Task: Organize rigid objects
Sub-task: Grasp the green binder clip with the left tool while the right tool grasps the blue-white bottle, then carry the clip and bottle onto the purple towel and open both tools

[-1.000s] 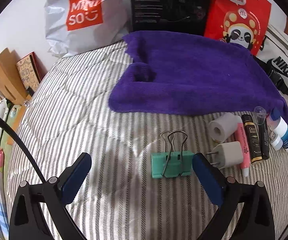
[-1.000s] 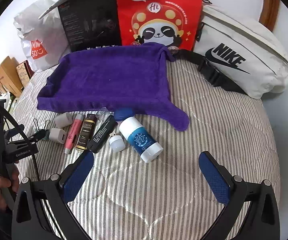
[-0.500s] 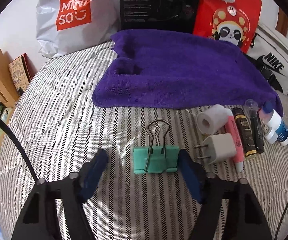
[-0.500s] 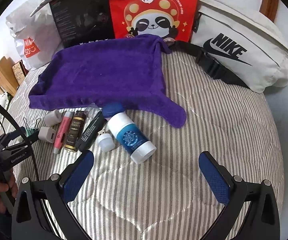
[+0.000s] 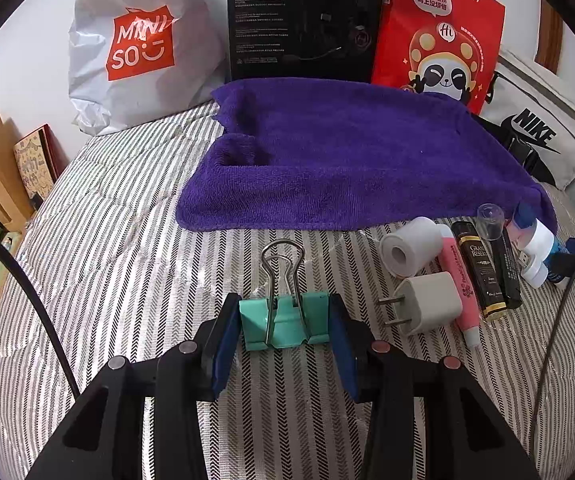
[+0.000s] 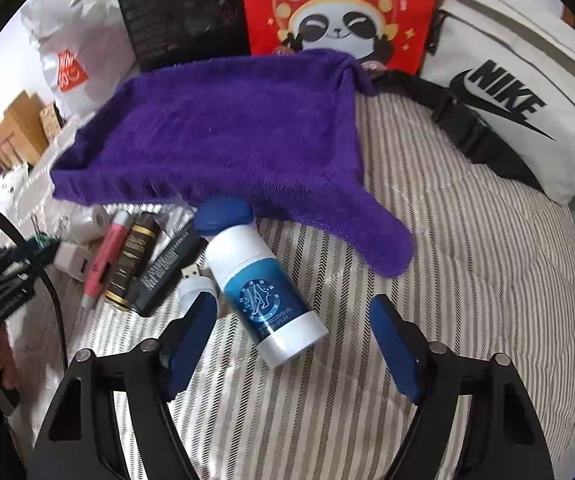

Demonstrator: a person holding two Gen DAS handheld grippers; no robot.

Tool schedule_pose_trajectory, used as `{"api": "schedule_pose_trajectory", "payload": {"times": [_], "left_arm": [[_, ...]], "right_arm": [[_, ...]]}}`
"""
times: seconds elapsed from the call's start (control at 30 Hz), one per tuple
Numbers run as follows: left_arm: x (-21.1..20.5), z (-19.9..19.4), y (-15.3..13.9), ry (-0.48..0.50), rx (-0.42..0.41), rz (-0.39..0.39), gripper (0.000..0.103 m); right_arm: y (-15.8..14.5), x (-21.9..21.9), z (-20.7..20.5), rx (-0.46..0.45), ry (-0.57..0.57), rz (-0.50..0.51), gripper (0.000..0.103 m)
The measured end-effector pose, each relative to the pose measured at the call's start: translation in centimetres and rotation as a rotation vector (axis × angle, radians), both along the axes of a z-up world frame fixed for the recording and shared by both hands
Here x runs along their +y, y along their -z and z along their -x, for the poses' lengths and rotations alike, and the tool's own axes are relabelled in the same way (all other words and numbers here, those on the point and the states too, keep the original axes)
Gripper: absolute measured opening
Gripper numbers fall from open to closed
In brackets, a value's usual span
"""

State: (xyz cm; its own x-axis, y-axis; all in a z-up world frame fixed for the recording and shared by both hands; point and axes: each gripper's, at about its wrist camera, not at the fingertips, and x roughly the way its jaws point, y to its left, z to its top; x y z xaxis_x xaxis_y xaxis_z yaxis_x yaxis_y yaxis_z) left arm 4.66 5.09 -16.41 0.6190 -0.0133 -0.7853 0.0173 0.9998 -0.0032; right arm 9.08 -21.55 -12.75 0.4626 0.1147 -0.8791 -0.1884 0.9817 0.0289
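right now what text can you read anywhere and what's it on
"MINI SO": white plastic bag
"HECATE": black box; its fine print is too small
"NIKE": white waist bag
"GRAND RESERVE", partly readable: black and gold tube
Chinese characters on the red panda bag, pink marker and blue and white bottle: too small

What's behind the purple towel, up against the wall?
Behind the purple towel: a white Miniso bag, a black box and a red panda bag. The towel hides their bottom edges.

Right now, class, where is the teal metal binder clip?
In the left wrist view, the teal metal binder clip lies between the closing left tongs, left of the white plug adapter.
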Motion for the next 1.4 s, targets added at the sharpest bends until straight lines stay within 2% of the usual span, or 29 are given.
{"api": "schedule_pose_trajectory", "payload": {"times": [0.17,0.2,0.23,0.3,0.33,0.47,0.73,0.9,1.13,1.27,1.4], "left_arm": [[0.0,0.0,0.0,0.003,0.007,0.005,0.041],[0.0,0.0,0.0,0.001,0.008,0.006,0.041],[0.0,0.0,0.0,0.0,0.008,0.006,0.041],[0.1,0.0,0.0,0.0,0.009,0.007,0.041],[0.1,0.0,0.0,0.0,0.009,0.007,0.041],[0.1,-0.1,0.0,0.001,0.011,0.007,0.041],[-0.1,-0.3,0.0,-0.019,0.022,0.003,0.041],[-0.1,-0.6,-0.1,-0.029,0.042,0.015,0.041],[0.7,0.1,-0.7,-0.034,0.056,0.079,0.041],[0.7,0.4,-1.4,-0.032,0.045,0.074,0.041],[0.5,0.5,-2.1,-0.026,0.037,0.073,0.041]], "right_arm": [[0.9,0.4,-0.7,-0.004,-0.056,-0.016,0.071],[1.1,0.6,-0.8,-0.005,-0.067,-0.021,0.067],[1.4,0.8,-1.0,-0.002,-0.082,-0.034,0.059],[1.4,1.1,-0.9,-0.011,-0.084,-0.029,0.048],[1.3,1.2,-0.7,-0.002,-0.095,-0.041,0.039],[1.2,1.5,0.0,0.037,-0.099,-0.07,0.038],[1.3,2.9,0.3,0.001,-0.115,0.035,0.038],[1.2,2.2,0.1,0.018,-0.084,0.004,0.038],[0.7,1.0,0.3,0.045,-0.028,-0.035,0.037],[-0.3,-0.1,0.8,0.036,-0.004,-0.079,0.036],[-1.1,-0.6,1.1,0.016,0.005,-0.08,0.036]]}}
